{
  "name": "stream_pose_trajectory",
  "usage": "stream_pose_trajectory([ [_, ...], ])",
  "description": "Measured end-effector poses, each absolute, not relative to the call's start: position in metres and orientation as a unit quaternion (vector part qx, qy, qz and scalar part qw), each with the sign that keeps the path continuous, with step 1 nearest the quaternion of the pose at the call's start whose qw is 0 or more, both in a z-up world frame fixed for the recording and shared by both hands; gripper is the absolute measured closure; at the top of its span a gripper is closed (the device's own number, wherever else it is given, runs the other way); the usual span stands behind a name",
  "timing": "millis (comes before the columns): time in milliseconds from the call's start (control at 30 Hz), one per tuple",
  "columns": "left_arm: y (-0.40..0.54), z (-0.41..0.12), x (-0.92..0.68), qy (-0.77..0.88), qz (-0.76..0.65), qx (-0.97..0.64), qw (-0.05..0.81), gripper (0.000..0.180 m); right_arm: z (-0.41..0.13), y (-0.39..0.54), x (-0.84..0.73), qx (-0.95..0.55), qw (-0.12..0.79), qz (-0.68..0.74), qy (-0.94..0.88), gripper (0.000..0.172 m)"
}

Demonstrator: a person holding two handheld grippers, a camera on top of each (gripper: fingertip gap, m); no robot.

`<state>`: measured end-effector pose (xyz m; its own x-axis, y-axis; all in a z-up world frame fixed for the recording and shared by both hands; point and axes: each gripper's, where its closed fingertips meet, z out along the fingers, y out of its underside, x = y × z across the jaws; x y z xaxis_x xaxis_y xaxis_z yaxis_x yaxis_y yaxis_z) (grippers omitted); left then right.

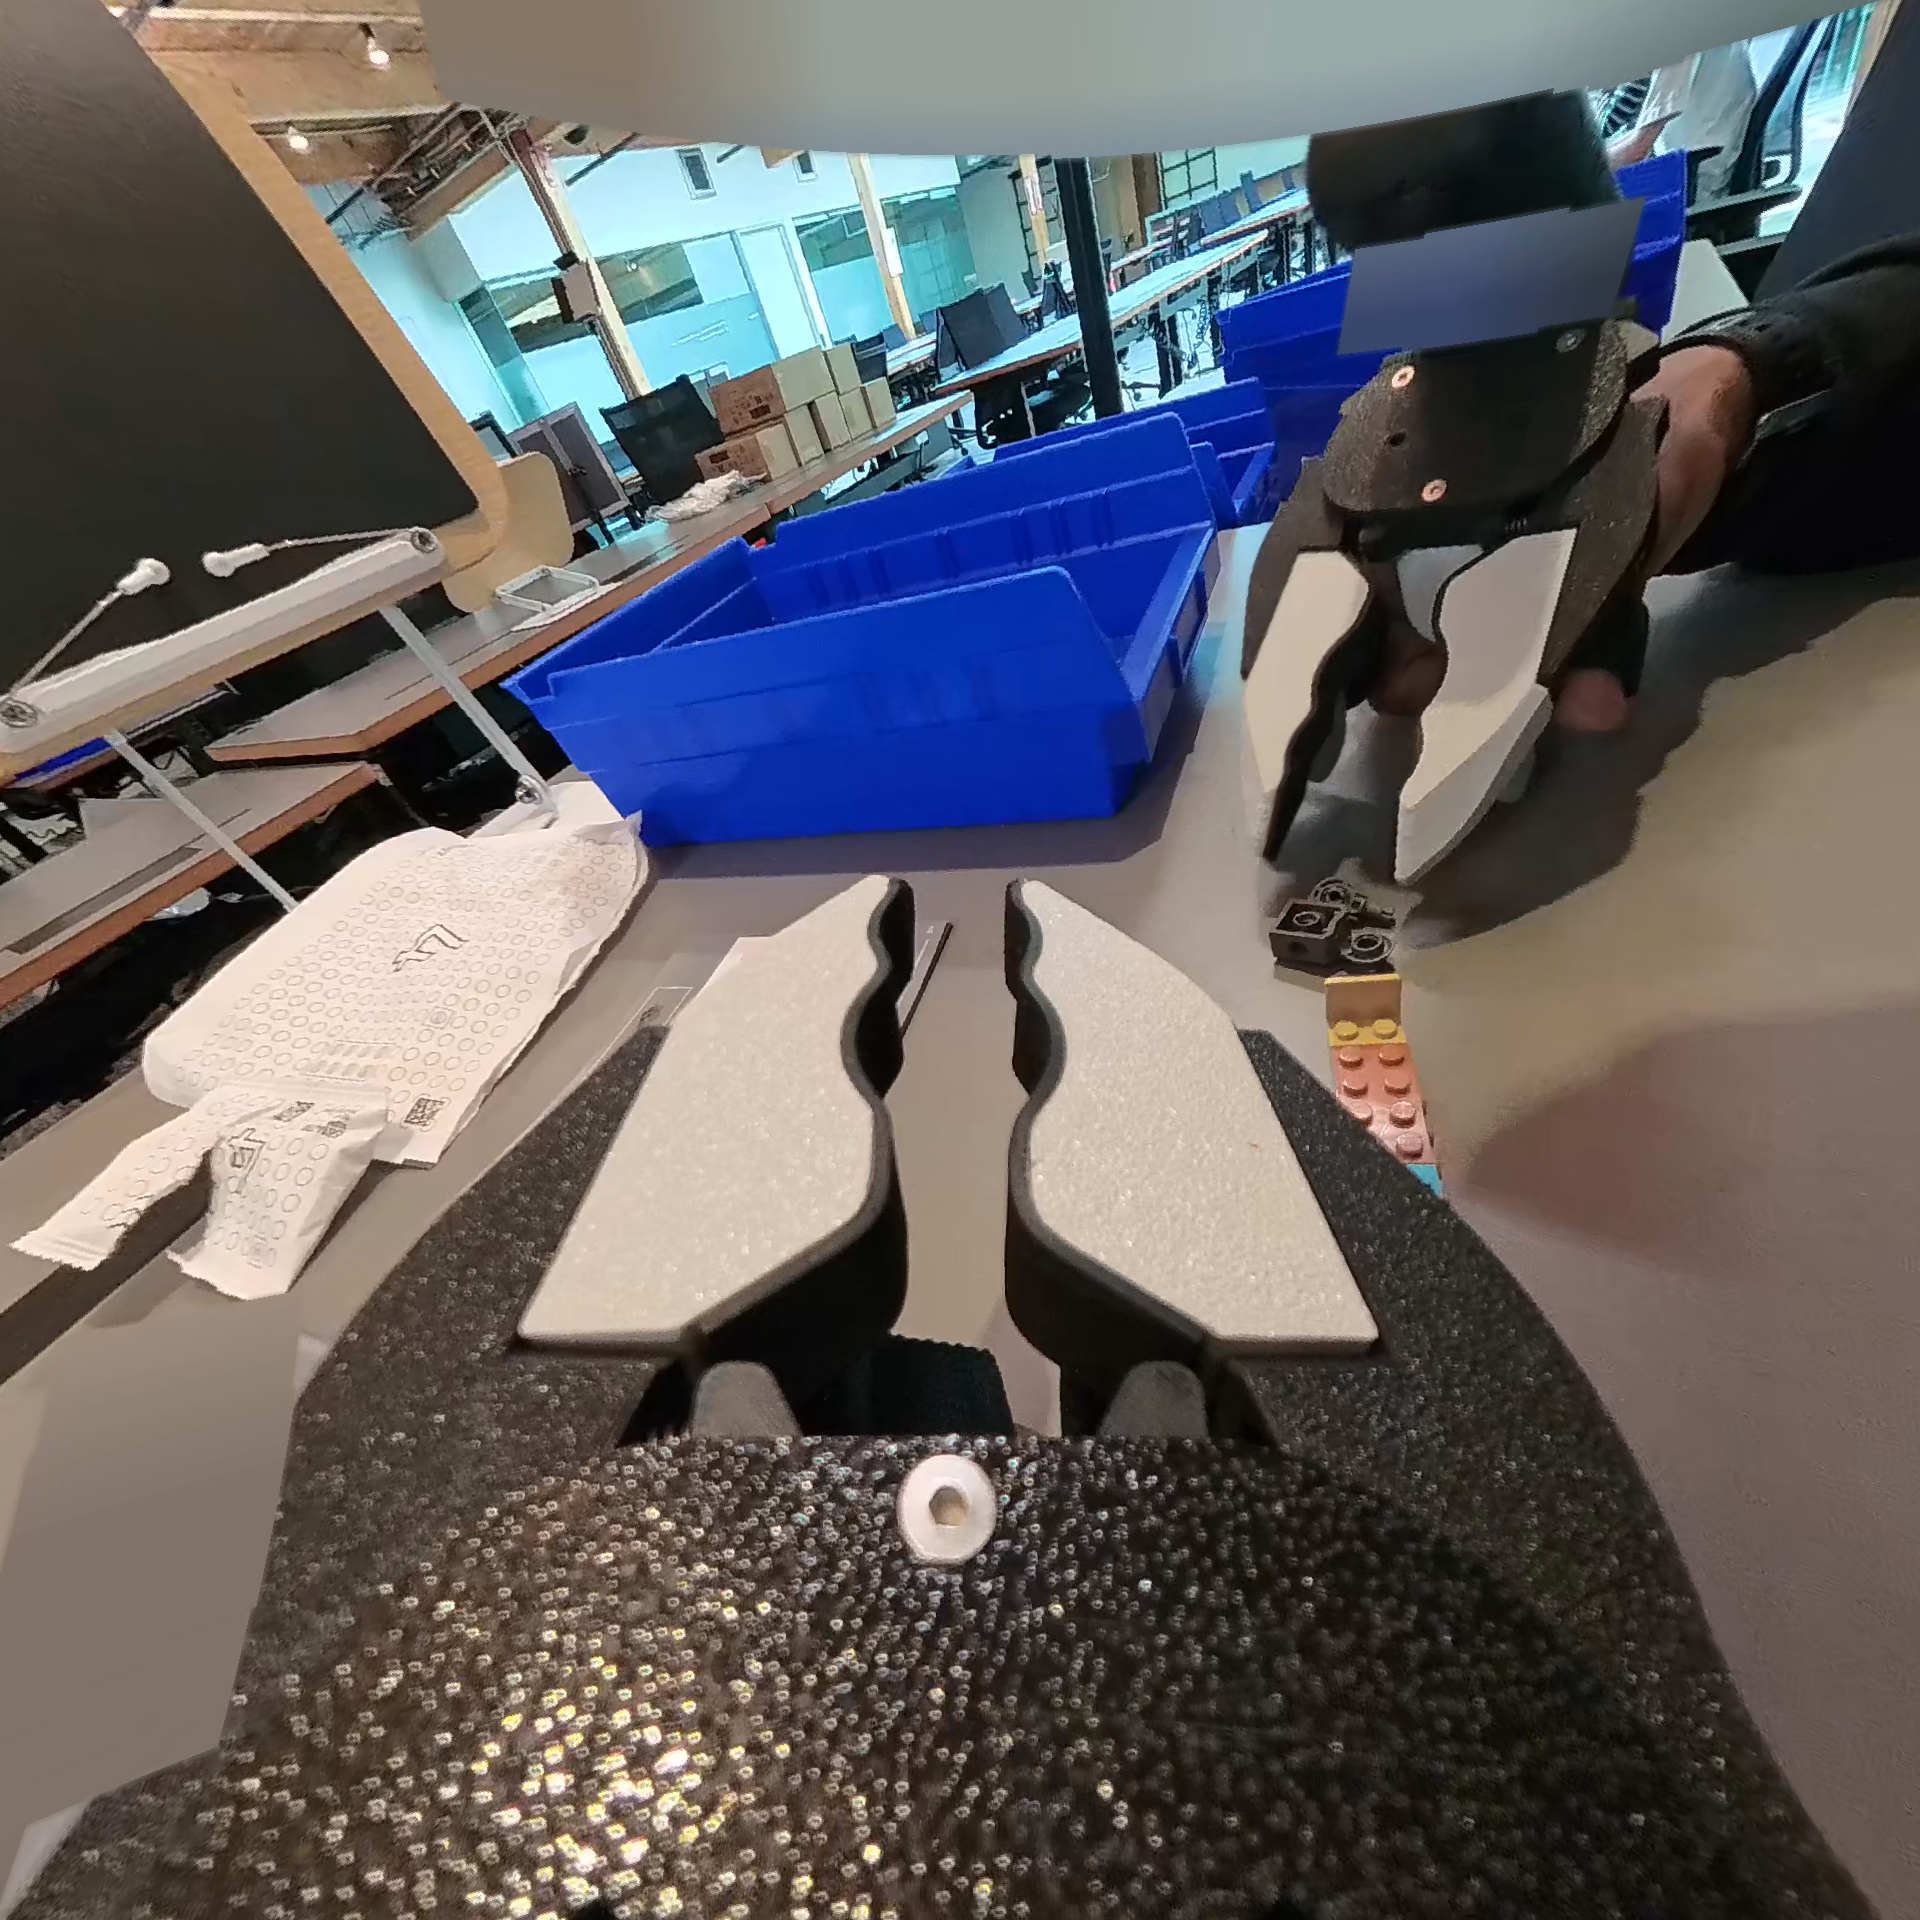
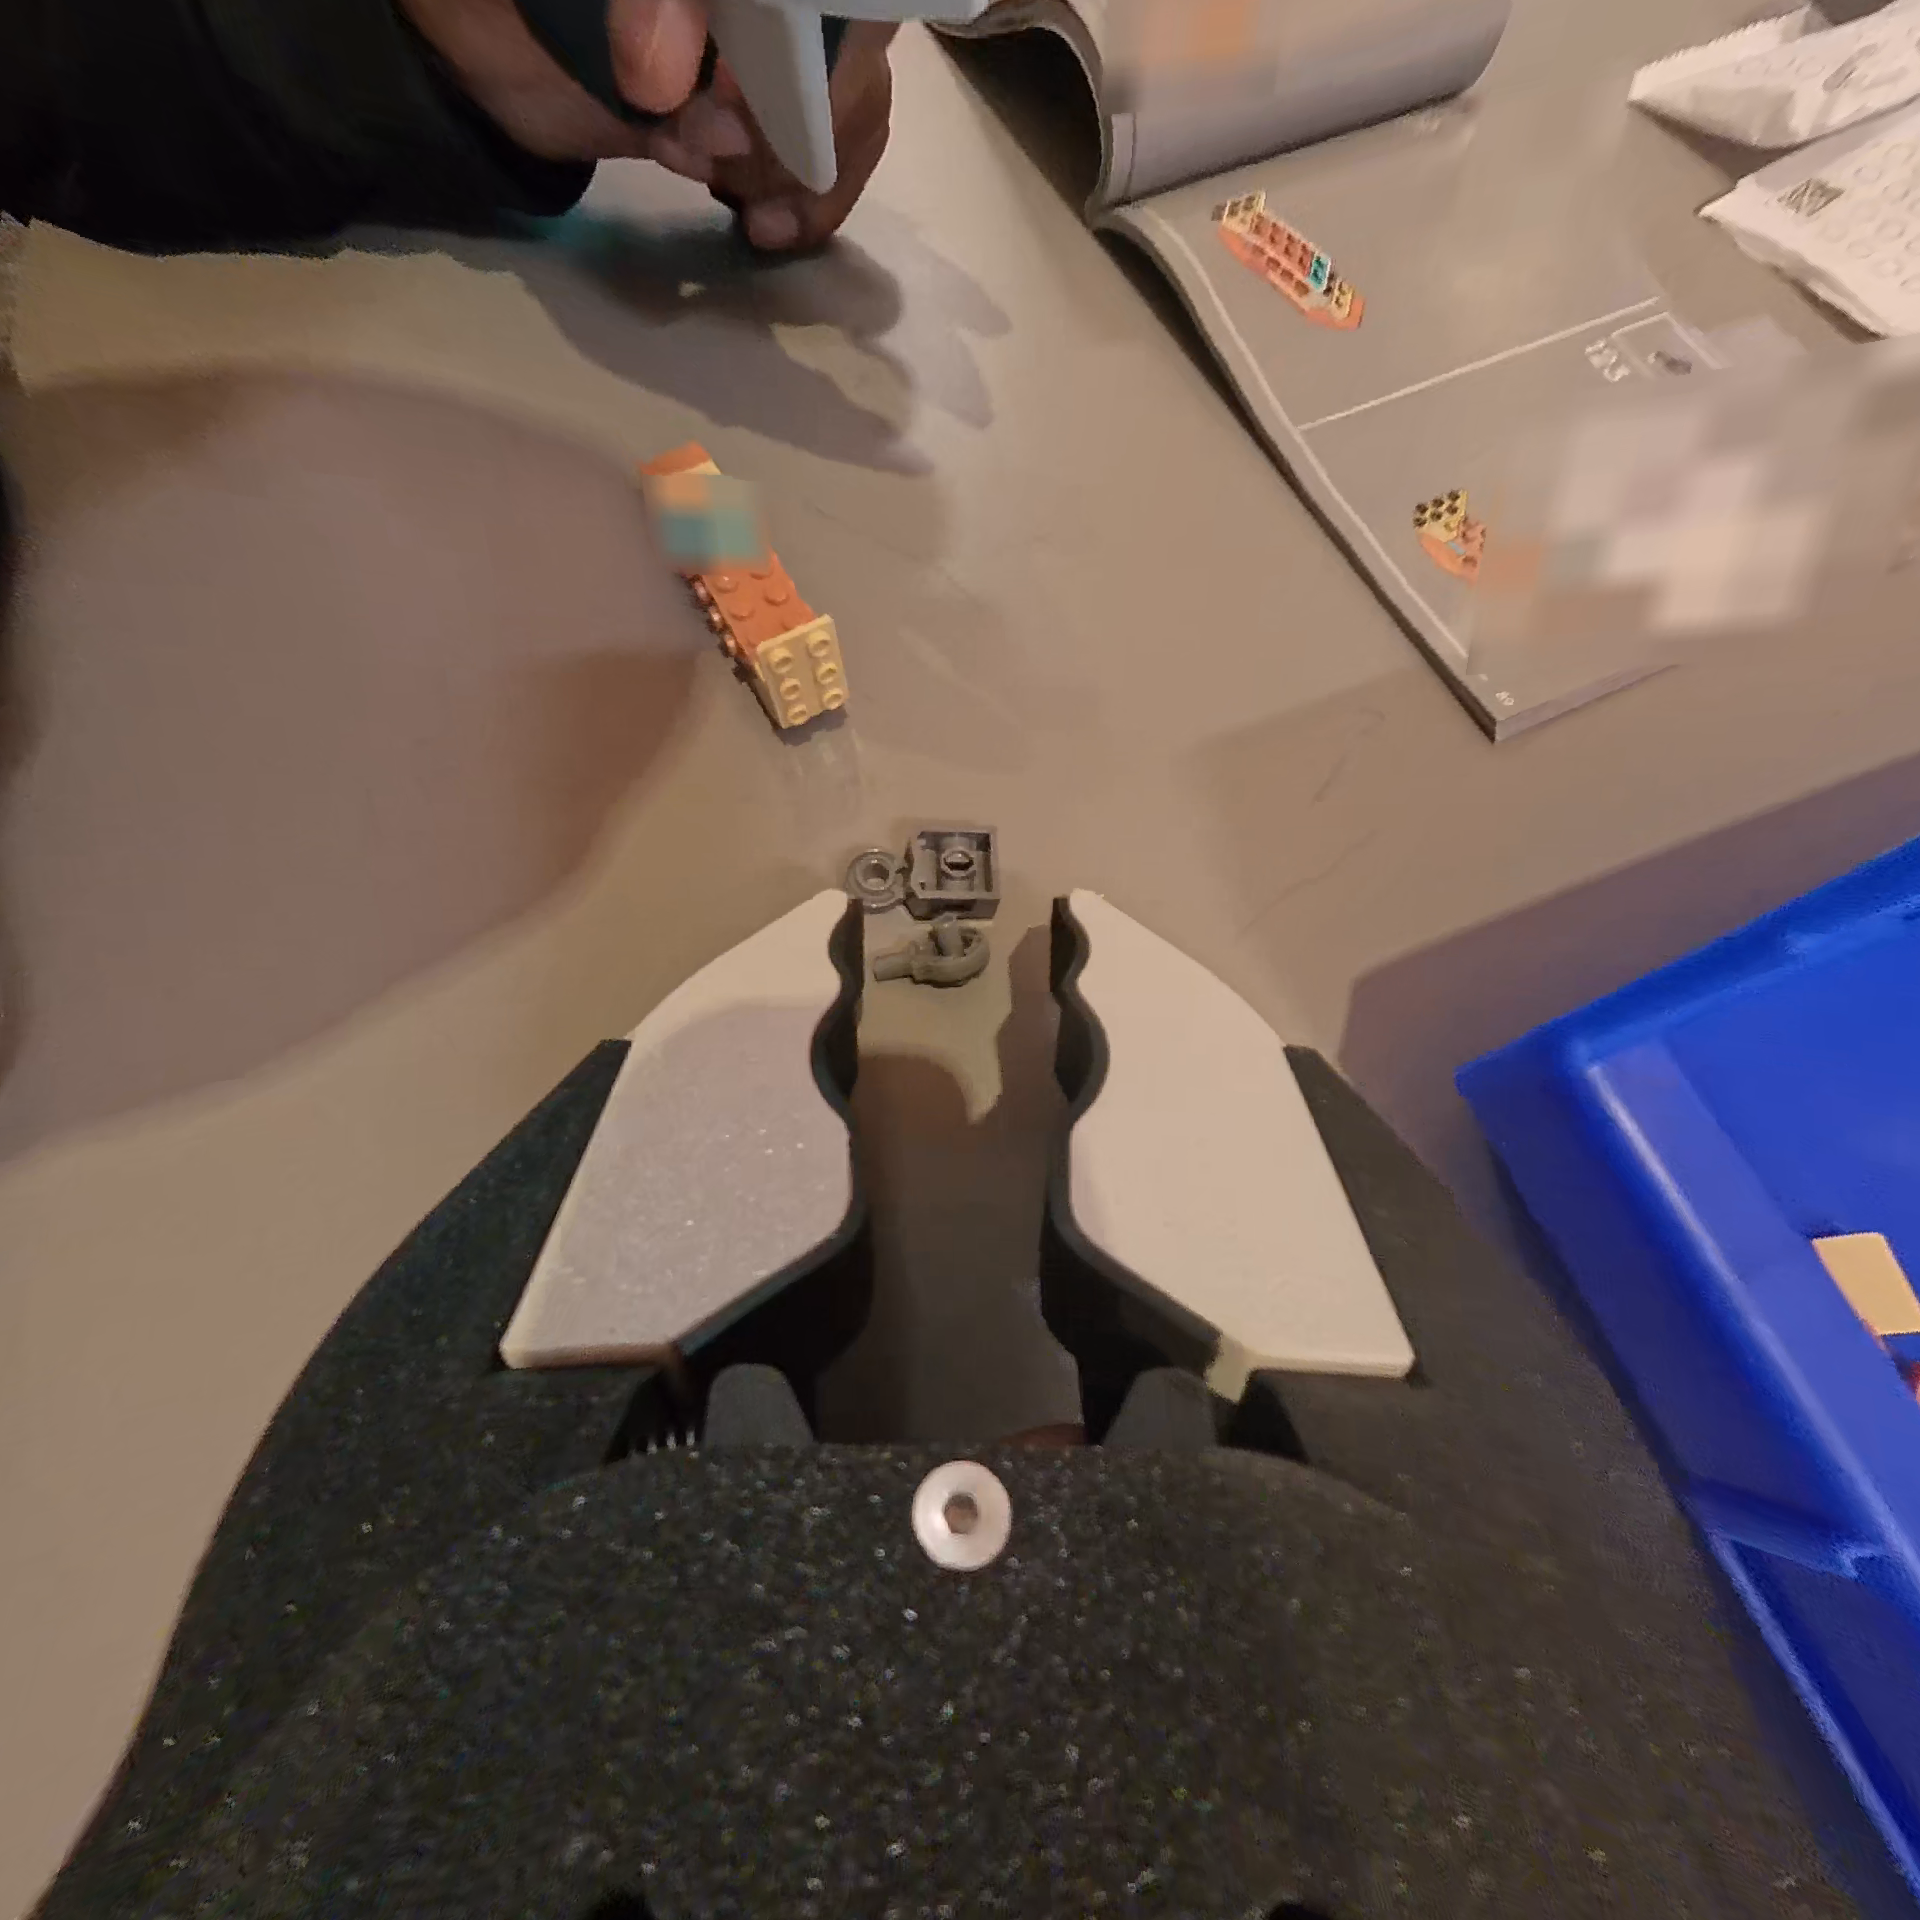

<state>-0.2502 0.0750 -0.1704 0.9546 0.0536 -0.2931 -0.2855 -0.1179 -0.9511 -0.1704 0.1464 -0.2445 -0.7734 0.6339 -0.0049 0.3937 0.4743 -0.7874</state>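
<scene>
— Big open workshop, isn't it? Rows of long tables (image 1: 1049,348) running back to glass partitions (image 1: 665,281).

— Yes, teal daylight there, spotlights (image 1: 374,47) on exposed wooden beams (image 1: 312,94). Cardboard boxes (image 1: 800,405) stacked on one desk, a dark column (image 1: 1091,281).

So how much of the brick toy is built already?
Built: one short orange and tan brick strip lying on the table. In hand: nothing; the right gripper is open around three small dark grey pieces, and the left gripper holds nothing. Left: those loose pieces, plus bricks in the blue bin. The open booklet pictures longer models.
</scene>
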Motion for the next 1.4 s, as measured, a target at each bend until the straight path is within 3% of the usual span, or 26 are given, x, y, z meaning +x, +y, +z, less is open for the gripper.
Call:
stream_pose_trajectory([
  [567, 0.076, -0.166, -0.243, 0.088, 0.132, -0.733, 0.661, 0.164, -0.258, 0.133, -0.174, -0.286, 0.171, 0.354, -0.874, 0.13],
  [700, 0.076, -0.165, -0.241, 0.091, 0.132, -0.733, 0.661, 0.164, -0.261, 0.132, -0.176, -0.292, 0.17, 0.341, -0.877, 0.139],
  [967, 0.077, -0.164, -0.238, 0.087, 0.118, -0.733, 0.665, 0.164, -0.248, 0.133, -0.186, -0.284, 0.206, 0.372, -0.859, 0.139],
  [1100, 0.078, -0.156, -0.233, 0.049, 0.043, -0.729, 0.681, 0.164, -0.214, 0.129, -0.197, -0.24, 0.288, 0.447, -0.812, 0.139],
  [1267, 0.082, -0.144, -0.216, -0.031, -0.187, -0.708, 0.681, 0.165, -0.167, 0.108, -0.188, -0.135, 0.358, 0.572, -0.725, 0.139],
  [1400, 0.084, -0.144, -0.195, -0.072, -0.354, -0.685, 0.632, 0.161, -0.151, 0.088, -0.181, -0.061, 0.395, 0.6, -0.694, 0.139],
])
